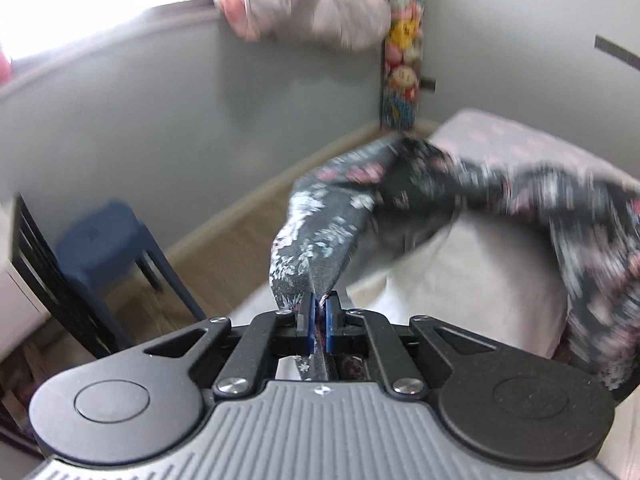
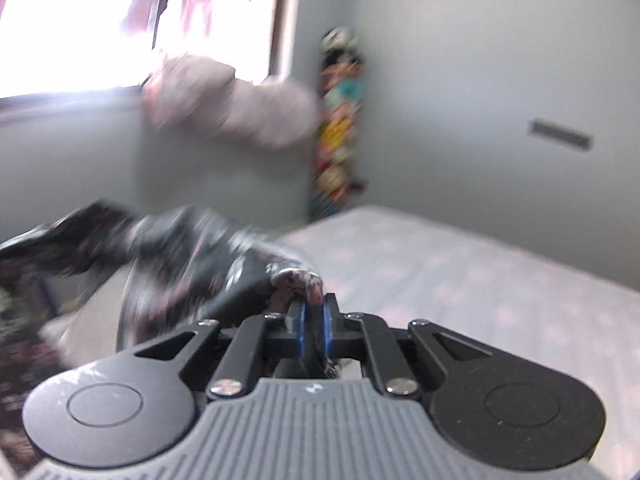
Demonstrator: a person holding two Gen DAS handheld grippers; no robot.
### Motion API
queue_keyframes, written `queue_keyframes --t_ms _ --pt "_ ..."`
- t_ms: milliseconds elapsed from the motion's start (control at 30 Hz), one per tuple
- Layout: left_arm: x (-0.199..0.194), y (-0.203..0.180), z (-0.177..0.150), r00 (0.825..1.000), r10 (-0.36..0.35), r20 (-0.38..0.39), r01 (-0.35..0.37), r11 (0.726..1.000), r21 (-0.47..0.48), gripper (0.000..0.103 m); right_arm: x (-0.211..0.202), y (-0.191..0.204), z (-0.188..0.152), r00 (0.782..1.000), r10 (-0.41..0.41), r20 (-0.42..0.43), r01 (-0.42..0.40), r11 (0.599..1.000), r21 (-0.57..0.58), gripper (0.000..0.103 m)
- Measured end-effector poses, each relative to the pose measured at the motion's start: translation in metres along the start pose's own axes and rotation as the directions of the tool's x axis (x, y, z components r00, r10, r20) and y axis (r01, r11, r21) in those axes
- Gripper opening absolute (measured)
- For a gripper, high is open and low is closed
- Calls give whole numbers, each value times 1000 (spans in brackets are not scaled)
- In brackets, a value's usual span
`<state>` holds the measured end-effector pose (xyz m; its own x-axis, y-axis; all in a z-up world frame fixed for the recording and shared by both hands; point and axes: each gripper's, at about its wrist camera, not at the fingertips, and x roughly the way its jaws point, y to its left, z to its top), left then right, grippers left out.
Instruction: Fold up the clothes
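Observation:
A dark floral garment [image 1: 420, 196] with pink and white flowers hangs stretched in the air between my two grippers, above the bed. My left gripper [image 1: 319, 312] is shut on one edge of it, the cloth pinched between the blue pads. In the right wrist view the same garment [image 2: 180, 256] trails off to the left, and my right gripper [image 2: 314, 316] is shut on another bunched edge. Both views are blurred by motion.
A bed [image 2: 460, 280] with a pale pink-patterned sheet lies below and to the right. A blue plastic stool [image 1: 108, 240] stands on the floor at left beside a dark slatted frame [image 1: 44, 280]. A grey cloth [image 1: 304, 4] hangs by the window, and a colourful hanging [image 1: 402, 60] fills the wall corner.

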<state>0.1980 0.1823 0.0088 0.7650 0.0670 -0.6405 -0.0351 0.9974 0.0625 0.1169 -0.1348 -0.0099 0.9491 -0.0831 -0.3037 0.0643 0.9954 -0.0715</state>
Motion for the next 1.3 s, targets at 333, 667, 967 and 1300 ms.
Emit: queue_keyframes --t_ms 333,667,967,1300 --pt "-103 0 6 993 -46 112 37 997 75 3 -90 -105 30 963 -235 134 228 971 68 5" --pt "-116 -49 -33 967 -248 -63 255 944 209 3 -196 -188 -17 904 -428 4 427 902 57 5" --pt "-68 -79 -113 906 -230 -357 338 899 279 5 -221 -229 -110 841 -379 -386 425 904 40 7" --pt "-75 -108 -104 901 -284 -328 400 837 373 50 -238 -231 -130 841 -166 -514 224 973 53 51"
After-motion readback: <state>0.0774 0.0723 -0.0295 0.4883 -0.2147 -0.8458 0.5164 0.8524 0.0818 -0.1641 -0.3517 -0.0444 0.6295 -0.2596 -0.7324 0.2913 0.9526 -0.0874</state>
